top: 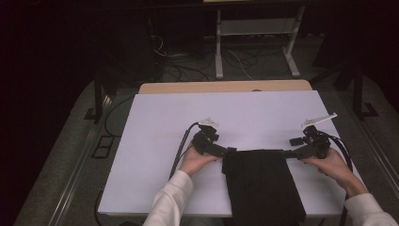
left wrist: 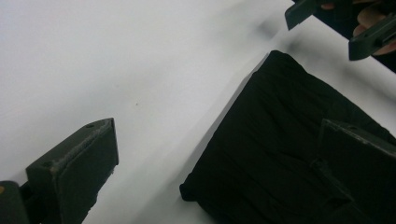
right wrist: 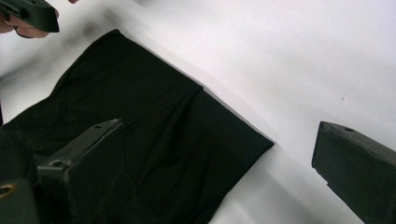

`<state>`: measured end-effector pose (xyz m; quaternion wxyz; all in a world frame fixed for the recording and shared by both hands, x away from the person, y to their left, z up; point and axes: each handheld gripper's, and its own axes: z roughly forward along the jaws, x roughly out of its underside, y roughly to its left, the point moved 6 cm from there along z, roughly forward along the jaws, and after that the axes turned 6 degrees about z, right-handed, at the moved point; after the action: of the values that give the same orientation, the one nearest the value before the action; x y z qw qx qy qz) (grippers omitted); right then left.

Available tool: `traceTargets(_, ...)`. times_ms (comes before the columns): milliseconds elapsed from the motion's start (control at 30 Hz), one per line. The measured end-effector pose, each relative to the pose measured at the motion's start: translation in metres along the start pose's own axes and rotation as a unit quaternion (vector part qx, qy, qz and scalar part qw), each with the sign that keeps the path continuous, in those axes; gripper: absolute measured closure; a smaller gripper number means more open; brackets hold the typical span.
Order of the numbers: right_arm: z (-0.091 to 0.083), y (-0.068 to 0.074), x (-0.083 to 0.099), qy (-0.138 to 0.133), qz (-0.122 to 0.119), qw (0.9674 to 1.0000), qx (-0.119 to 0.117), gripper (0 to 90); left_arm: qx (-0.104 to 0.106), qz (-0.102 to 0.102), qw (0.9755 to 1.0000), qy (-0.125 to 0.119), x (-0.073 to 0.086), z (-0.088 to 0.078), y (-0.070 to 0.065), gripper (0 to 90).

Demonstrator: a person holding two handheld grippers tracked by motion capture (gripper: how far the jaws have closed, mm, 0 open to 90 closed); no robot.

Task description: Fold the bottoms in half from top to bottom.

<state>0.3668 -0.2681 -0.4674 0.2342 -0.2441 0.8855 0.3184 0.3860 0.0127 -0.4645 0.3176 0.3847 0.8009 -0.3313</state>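
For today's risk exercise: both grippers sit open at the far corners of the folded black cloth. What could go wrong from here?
1. The black cloth hangs over the near edge of the white table; a pull might drag it off.
2. The left gripper and right gripper straddle the corners, open; closing could pinch just one layer, undoing the fold.

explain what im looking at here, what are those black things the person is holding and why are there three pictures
A person sits at a table covered with a white sheet and holds a tool in each hand: a hand-held gripper, a handle with two black jaws that open and close like tongs. The high view looks down from above the person. The left hand-held gripper and the right hand-held gripper sit at the far corners of a folded black cloth, which runs to the near table edge. The other two pictures come from a small camera riding on each gripper, looking along its own jaws. In both, the jaws stand wide apart, one over the cloth and one over bare white surface. Nothing is clamped.
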Motion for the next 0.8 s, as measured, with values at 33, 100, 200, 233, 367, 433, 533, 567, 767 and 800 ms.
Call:
traceTargets(33, 0.001, 0.000, 0.000, 0.001, -0.001, 1.0000, 0.001, 2.9, 0.000, -0.003, 1.0000, -0.002, 0.001, 0.001, 0.000, 0.0)
traceTargets(100, 0.002, 0.000, 0.001, -0.001, -0.003, 1.0000, 0.002, 3.3, 0.002, -0.006, 1.0000, -0.005, 0.003, 0.002, 0.002, 0.0)
traceTargets(200, 0.004, 0.000, 0.001, 0.002, -0.003, 1.0000, 0.007, 3.7, -0.001, -0.007, 1.0000, 0.000, 0.008, 0.004, 0.004, 0.0)
traceTargets(233, 0.005, -0.001, 0.002, 0.002, -0.004, 0.9999, 0.009, 3.8, -0.002, -0.008, 1.0000, 0.002, 0.009, 0.004, 0.005, 0.0)
traceTargets(367, 0.009, -0.001, 0.002, 0.004, -0.003, 0.9999, 0.012, 5.6, -0.002, -0.013, 0.9999, 0.007, 0.015, 0.005, 0.009, 0.0)
traceTargets(433, 0.011, -0.001, 0.003, 0.006, -0.002, 0.9999, 0.012, 7.1, -0.003, -0.014, 0.9998, 0.010, 0.017, 0.005, 0.010, 0.0)
traceTargets(533, 0.013, -0.002, 0.004, 0.007, -0.003, 0.9999, 0.011, 12.3, 0.000, -0.010, 0.9999, 0.013, 0.018, 0.004, 0.010, 3.7)
traceTargets(567, 0.013, -0.002, 0.004, 0.007, 0.000, 0.9999, 0.008, 13.4, -0.001, -0.008, 0.9999, 0.011, 0.019, 0.003, 0.009, 7.5)
traceTargets(767, 0.016, -0.006, 0.005, 0.008, 0.007, 0.9999, 0.008, 19.8, 0.007, -0.009, 0.9998, 0.018, 0.020, 0.004, 0.008, 16.4)
traceTargets(800, 0.016, -0.006, 0.006, 0.009, 0.007, 0.9999, 0.007, 22.1, 0.008, -0.007, 0.9998, 0.018, 0.021, 0.005, 0.008, 18.3)
